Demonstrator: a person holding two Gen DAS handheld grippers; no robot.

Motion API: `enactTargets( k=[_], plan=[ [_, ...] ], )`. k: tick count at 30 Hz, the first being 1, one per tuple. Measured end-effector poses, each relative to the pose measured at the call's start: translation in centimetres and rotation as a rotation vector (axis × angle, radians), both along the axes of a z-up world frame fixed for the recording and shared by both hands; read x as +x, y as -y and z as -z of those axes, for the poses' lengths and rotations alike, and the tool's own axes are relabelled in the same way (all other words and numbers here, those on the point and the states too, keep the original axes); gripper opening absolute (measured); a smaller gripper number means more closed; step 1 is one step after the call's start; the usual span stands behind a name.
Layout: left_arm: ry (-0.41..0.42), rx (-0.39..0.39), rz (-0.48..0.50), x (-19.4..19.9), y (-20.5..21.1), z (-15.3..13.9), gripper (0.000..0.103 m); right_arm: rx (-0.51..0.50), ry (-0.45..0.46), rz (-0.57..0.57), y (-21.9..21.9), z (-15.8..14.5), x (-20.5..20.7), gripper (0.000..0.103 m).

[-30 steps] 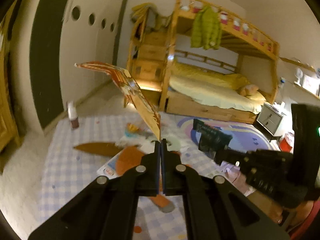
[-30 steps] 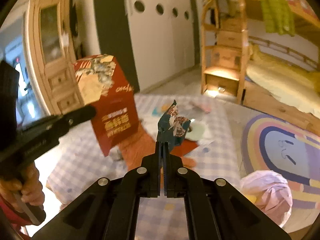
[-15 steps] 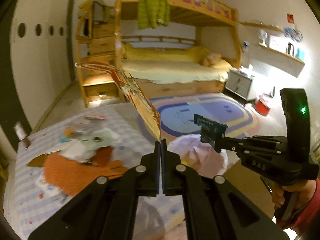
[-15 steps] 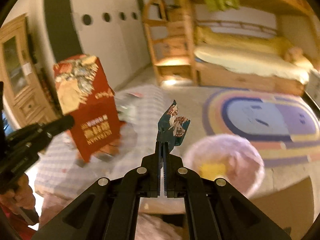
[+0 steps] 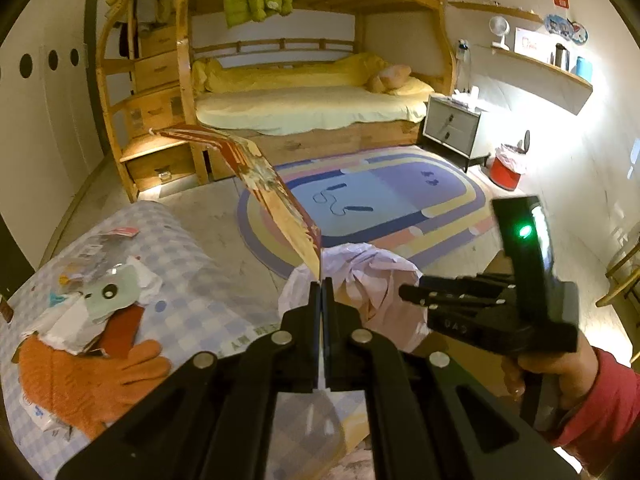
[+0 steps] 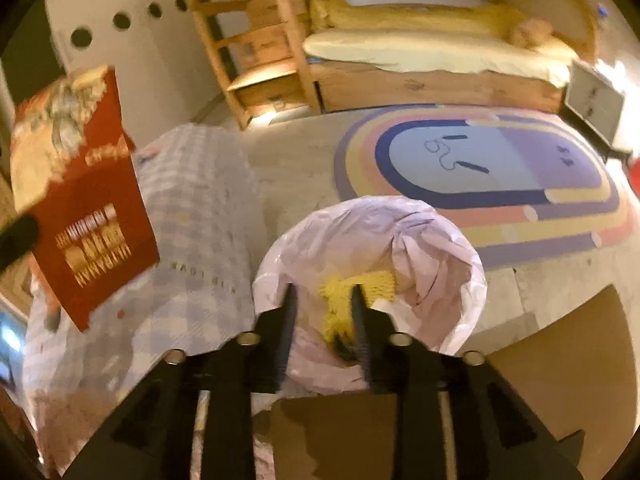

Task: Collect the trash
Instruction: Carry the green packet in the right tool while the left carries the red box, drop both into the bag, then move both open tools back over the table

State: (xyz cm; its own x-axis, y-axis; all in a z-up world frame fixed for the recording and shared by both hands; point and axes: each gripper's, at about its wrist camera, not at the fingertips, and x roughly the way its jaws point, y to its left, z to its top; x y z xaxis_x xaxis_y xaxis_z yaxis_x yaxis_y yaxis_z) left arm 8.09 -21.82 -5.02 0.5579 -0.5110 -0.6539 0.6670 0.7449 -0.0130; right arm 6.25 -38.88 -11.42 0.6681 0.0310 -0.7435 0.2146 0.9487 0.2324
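My left gripper (image 5: 321, 282) is shut on the corner of a flattened red carton (image 5: 264, 188), held up beside the table; the carton also shows in the right wrist view (image 6: 80, 184). My right gripper (image 6: 323, 296) is open and empty, right over a bin lined with a pale pink bag (image 6: 432, 252) that holds yellow netting (image 6: 360, 284). The bin also shows in the left wrist view (image 5: 372, 280), just past my left fingertips. Other trash (image 5: 100, 300) lies on the checked tablecloth (image 5: 208, 280).
An orange glove (image 5: 84, 372) lies on the table at the left. A bunk bed (image 5: 304, 108), a colourful oval rug (image 5: 380, 204), a grey nightstand (image 5: 452, 124) and a small red bin (image 5: 506, 168) stand beyond. A brown cardboard box (image 6: 520, 380) sits next to the lined bin.
Both grippers swung right from the table to the lined bin. The right gripper opened and the dark blue wrapper it held is gone from its jaws. The left still holds the carton.
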Motion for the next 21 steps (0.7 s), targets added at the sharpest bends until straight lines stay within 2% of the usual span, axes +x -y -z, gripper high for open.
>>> enactTargets(
  k=[10, 11, 12, 14, 21],
  plan=[
    [-0.029, 0.040, 0.066, 1.4, 5.8, 1.5, 0.000, 0.020, 0.098, 0.085, 3.1, -3.3, -3.3, 0.041],
    [-0.028, 0.044, 0.060, 1.5, 6.2, 1.5, 0.004, 0.022, 0.107, 0.091, 3.2, -3.5, -3.6, 0.042],
    [-0.032, 0.049, 0.058, 1.5, 6.5, 1.5, 0.020, 0.020, 0.118, 0.099, 3.4, -3.9, -4.0, 0.042],
    [-0.024, 0.043, 0.038, 1.5, 6.5, 1.3, 0.043, 0.017, 0.128, 0.103, 3.6, -4.3, -4.3, 0.043],
    [-0.033, 0.028, -0.053, 0.8, 2.9, 1.1, 0.043, 0.013, 0.149, 0.075, 2.6, -5.7, -5.0, 0.043]
  ],
)
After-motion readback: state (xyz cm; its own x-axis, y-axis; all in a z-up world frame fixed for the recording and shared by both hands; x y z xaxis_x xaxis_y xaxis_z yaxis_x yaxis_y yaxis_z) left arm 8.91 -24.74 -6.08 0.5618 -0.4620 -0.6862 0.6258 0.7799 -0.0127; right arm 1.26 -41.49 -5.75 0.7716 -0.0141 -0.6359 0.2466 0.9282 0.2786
